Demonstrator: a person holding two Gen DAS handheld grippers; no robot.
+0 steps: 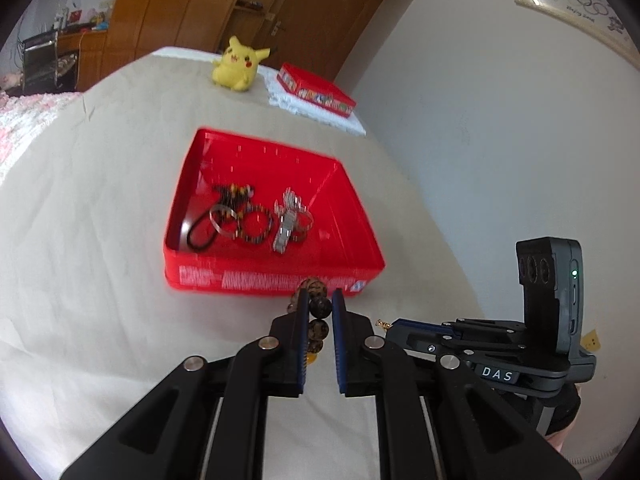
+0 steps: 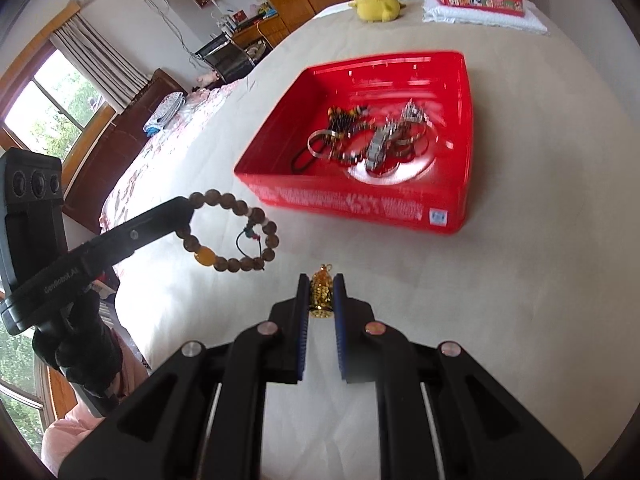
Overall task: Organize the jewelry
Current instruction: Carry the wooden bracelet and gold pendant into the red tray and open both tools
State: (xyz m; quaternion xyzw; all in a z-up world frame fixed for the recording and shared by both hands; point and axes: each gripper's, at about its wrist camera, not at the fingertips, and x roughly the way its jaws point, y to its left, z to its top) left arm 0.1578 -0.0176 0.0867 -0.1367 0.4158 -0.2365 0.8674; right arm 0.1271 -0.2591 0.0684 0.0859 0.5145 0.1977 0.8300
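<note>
Beads point(image 2: 232, 236), round, brown, glossy

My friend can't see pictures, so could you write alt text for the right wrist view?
The right tool pinches a small gold charm above a pale bedspread, facing an open red box of jewelry. At left, the left tool holds a brown bead bracelet in the air.

box point(image 2: 360, 200) — glossy red plastic | bracelet point(image 2: 230, 236) — polished wooden beads | bedcover point(image 2: 520, 280) — matt cloth
</note>
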